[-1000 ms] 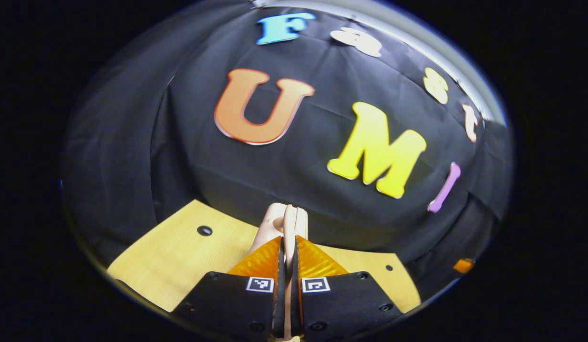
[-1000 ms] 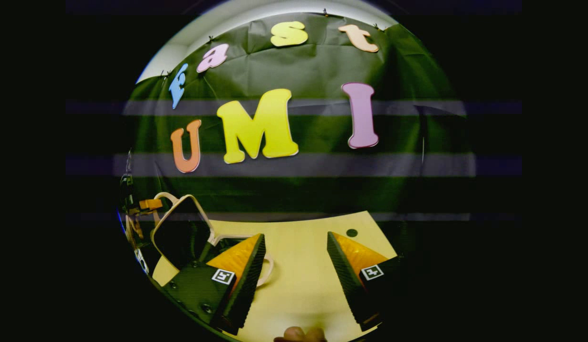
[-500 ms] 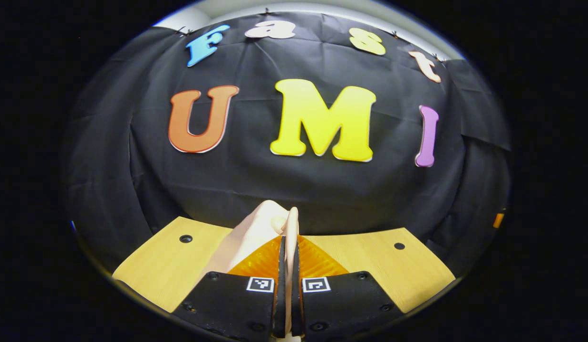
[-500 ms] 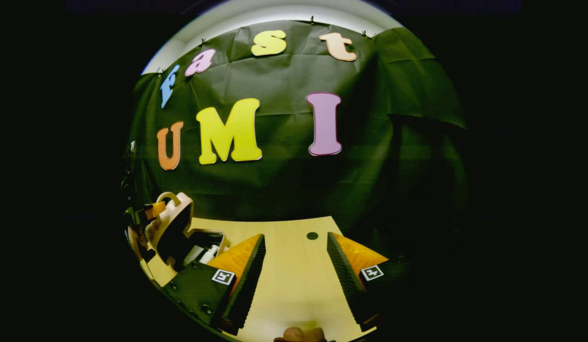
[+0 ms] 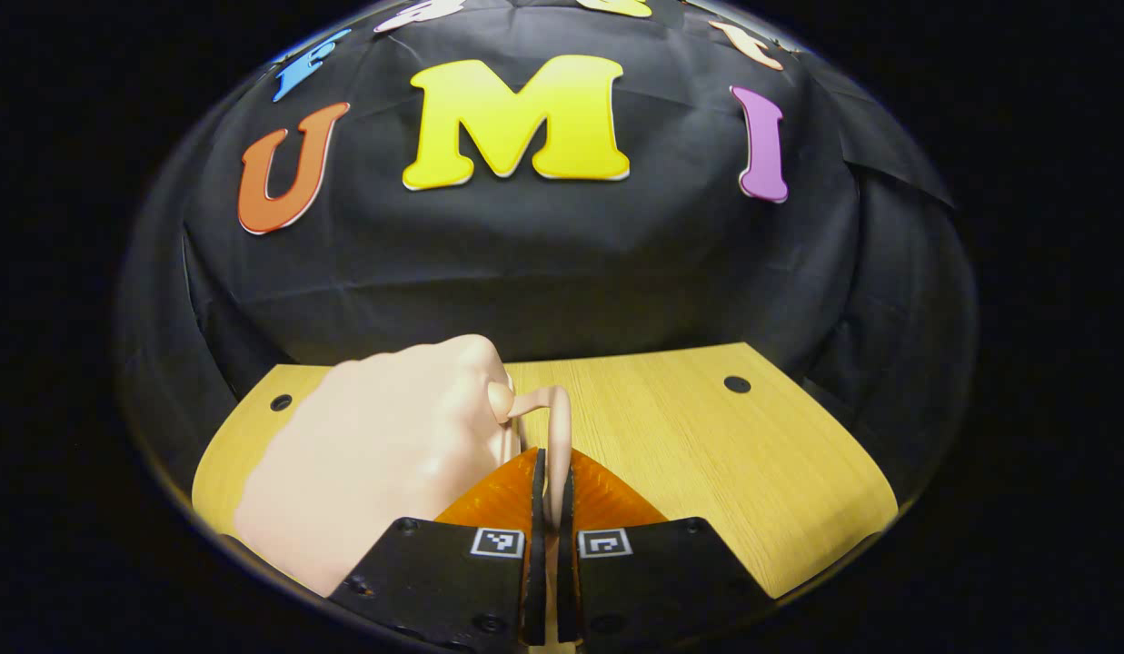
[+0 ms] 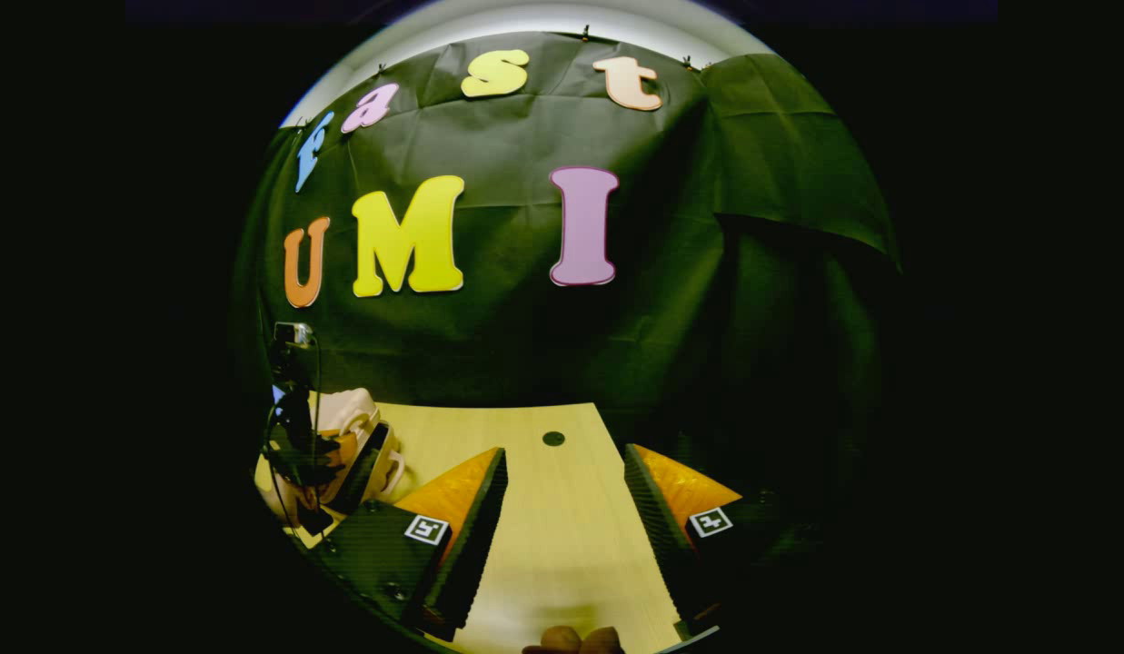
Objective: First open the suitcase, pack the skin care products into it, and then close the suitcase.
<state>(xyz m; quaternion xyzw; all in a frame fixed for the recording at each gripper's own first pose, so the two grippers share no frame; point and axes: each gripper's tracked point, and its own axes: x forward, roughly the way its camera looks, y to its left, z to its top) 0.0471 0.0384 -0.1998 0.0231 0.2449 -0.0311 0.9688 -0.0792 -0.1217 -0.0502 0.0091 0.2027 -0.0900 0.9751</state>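
Observation:
A small cream-pink suitcase (image 5: 380,454) lies on the wooden table (image 5: 725,445), its rounded shell up and its halves nearly together. My left gripper (image 5: 548,477) is shut on its thin loop handle (image 5: 556,422), which stands between the two fingers. In the right gripper view the suitcase (image 6: 354,420) sits at the far left, with the left gripper (image 6: 298,445) and its cable in front of it. My right gripper (image 6: 566,486) hovers open over bare table, well right of the suitcase. What is inside the case is hidden.
The table (image 6: 543,527) has small round holes (image 6: 552,438) near its back corners. The black cloth wall stands right behind its far edge. A fingertip (image 6: 571,639) of the holding hand peeks in at the bottom of the right gripper view.
The suitcase lid, held by its handle, has swung down from standing open to almost shut. My left gripper tilted down with it. The right gripper stayed open and drifted slightly right.

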